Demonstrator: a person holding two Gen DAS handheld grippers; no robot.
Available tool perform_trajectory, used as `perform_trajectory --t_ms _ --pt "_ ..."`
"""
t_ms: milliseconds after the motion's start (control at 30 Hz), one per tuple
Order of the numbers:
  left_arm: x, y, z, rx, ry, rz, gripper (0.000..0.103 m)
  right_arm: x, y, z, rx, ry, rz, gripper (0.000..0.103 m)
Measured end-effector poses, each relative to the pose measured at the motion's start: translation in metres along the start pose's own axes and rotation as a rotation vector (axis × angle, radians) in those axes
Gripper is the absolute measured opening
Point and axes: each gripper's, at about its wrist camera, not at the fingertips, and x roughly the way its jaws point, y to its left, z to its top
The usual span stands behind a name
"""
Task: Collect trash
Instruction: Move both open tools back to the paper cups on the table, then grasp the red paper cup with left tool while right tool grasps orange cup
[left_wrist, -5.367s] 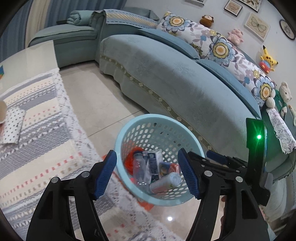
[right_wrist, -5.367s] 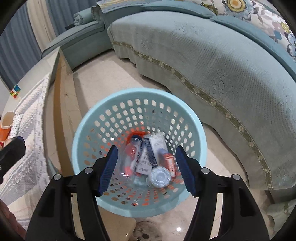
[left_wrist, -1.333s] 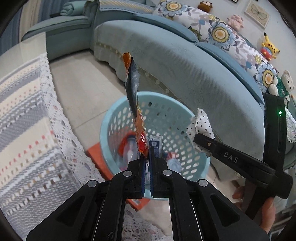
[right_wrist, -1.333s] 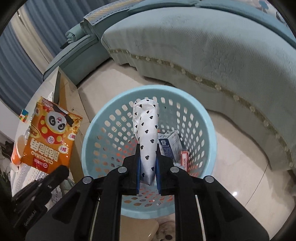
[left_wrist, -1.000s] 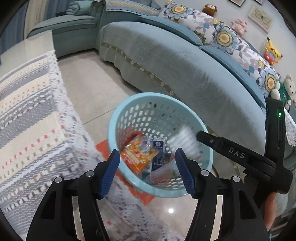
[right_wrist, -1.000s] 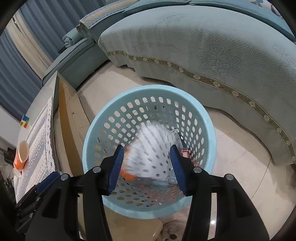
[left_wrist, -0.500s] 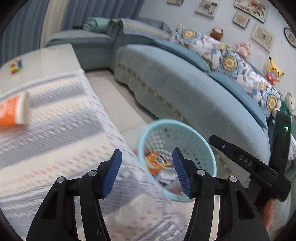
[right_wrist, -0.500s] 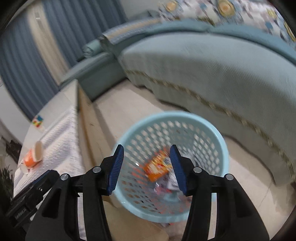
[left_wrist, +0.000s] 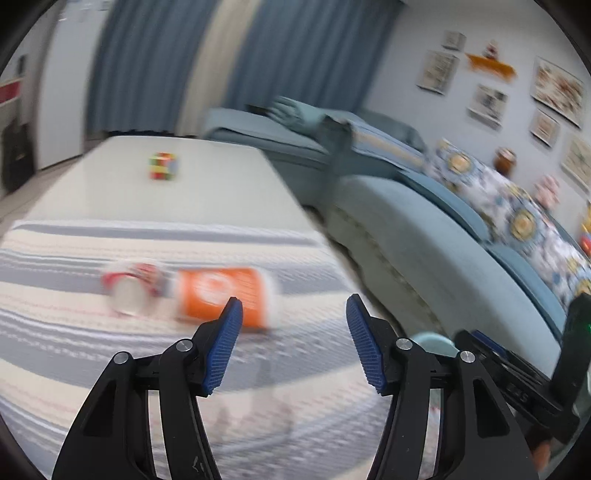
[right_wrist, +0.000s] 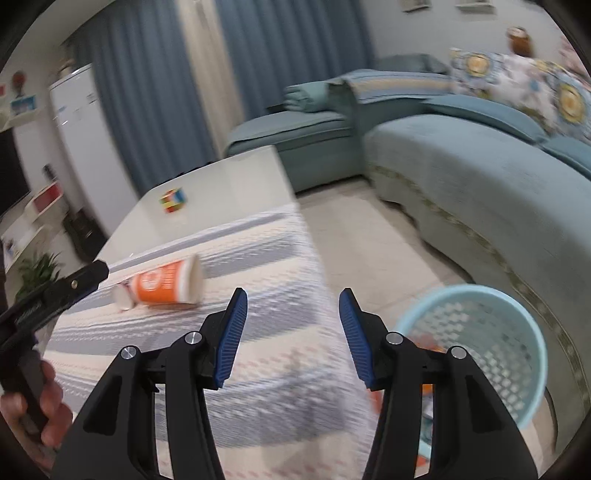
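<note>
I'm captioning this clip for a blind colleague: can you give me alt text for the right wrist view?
The open, empty right gripper points over a striped tablecloth where an orange paper cup lies on its side. A light blue perforated basket stands on the floor at right beside a teal sofa; the left gripper enters from the left.

Left tongs (left_wrist: 293, 343) agape, just reopening, nothing between; right tongs (right_wrist: 290, 338) agape, bare.

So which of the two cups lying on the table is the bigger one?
The orange cup is bigger. It lies on its side on the striped cloth. The red-and-white cup beside it is smaller and paler.
</note>
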Motion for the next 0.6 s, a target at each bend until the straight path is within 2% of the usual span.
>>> perform_trajectory --t_ms 33,133,200,400,600 --pt "-0.001 0.011 0.004 -0.02 -0.008 0.025 0.062 0.003 0.009 0.002 -0.018 0.003 0.009 0.048" --pt "-0.006 0.048 0.015 -0.09 -0.054 0.136 0.084 0.021 0.041 0.01 -0.097 0.011 0.03 0.048" --pt "-0.003 0.07 0.019 -0.131 -0.06 0.156 0.084 0.033 0.055 0.013 -0.115 0.026 0.05 0.048" --pt "0.035 0.122 0.031 -0.217 0.019 0.224 0.084 0.076 0.084 0.022 -0.125 0.066 0.094 0.047" --pt "0.076 0.157 0.024 -0.351 0.128 0.171 0.084 0.123 0.097 0.017 -0.141 0.136 0.142 0.045"
